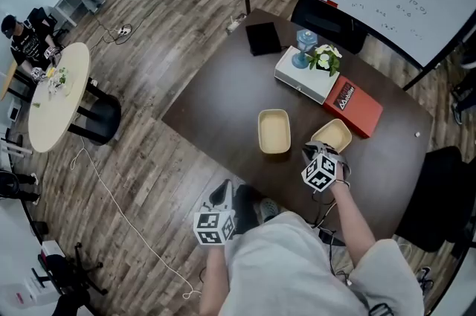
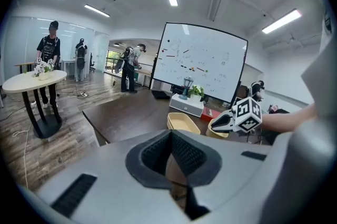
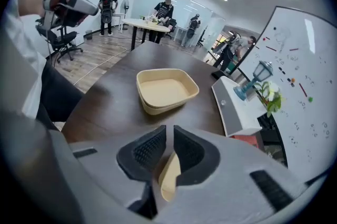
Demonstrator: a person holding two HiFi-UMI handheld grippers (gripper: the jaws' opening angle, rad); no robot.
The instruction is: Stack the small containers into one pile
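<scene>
Container (image 1: 332, 134), judged light and flexible, pinched at rim by right gripper (image 1: 315, 153), just right of second container (image 1: 274, 131); left gripper (image 1: 216, 225) jaws together, empty.

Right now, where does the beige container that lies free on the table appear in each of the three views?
Head view: free container mid-picture on the dark table, left of the held container.
Left gripper view: free container just right of centre, under the whiteboard.
Right gripper view: free container at centre, above the right claw, shut on the held container.
Shared landmark: the white box, close by it in every view.
</scene>
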